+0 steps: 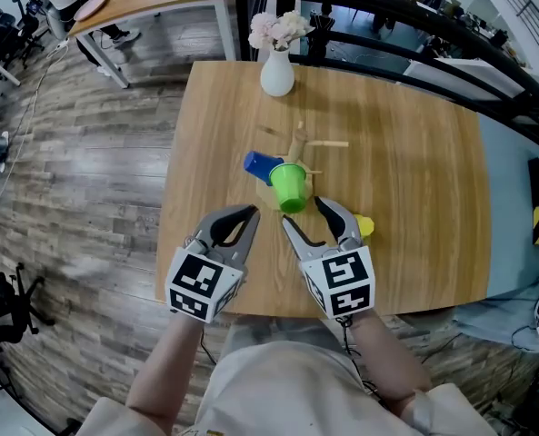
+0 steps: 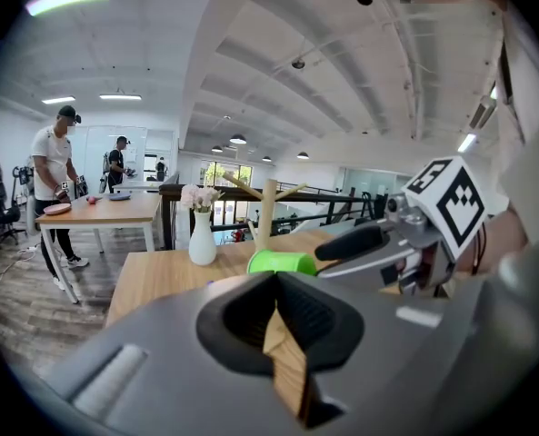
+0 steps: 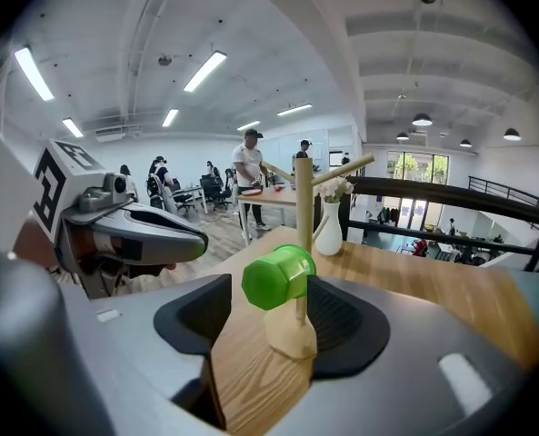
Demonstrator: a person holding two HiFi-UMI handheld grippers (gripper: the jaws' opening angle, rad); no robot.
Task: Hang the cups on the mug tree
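A wooden mug tree (image 1: 298,145) stands mid-table. A green cup (image 1: 290,187) hangs on a low peg on its near side. A blue cup (image 1: 262,166) sits against the tree's left; whether it hangs or lies I cannot tell. A yellow cup (image 1: 364,227) lies on the table, half hidden behind my right gripper. My right gripper (image 1: 304,214) stands open just short of the green cup (image 3: 278,277), and nothing is between its jaws but the tree's base (image 3: 292,334) beyond. My left gripper (image 1: 251,213) is shut and empty, left of the right one, and looks toward the green cup (image 2: 283,262).
A white vase (image 1: 277,71) with pale flowers stands at the table's far side behind the tree. The table's near edge (image 1: 269,314) runs under both grippers. A black railing (image 1: 387,16) runs behind the table, and people stand at a far desk (image 2: 96,209).
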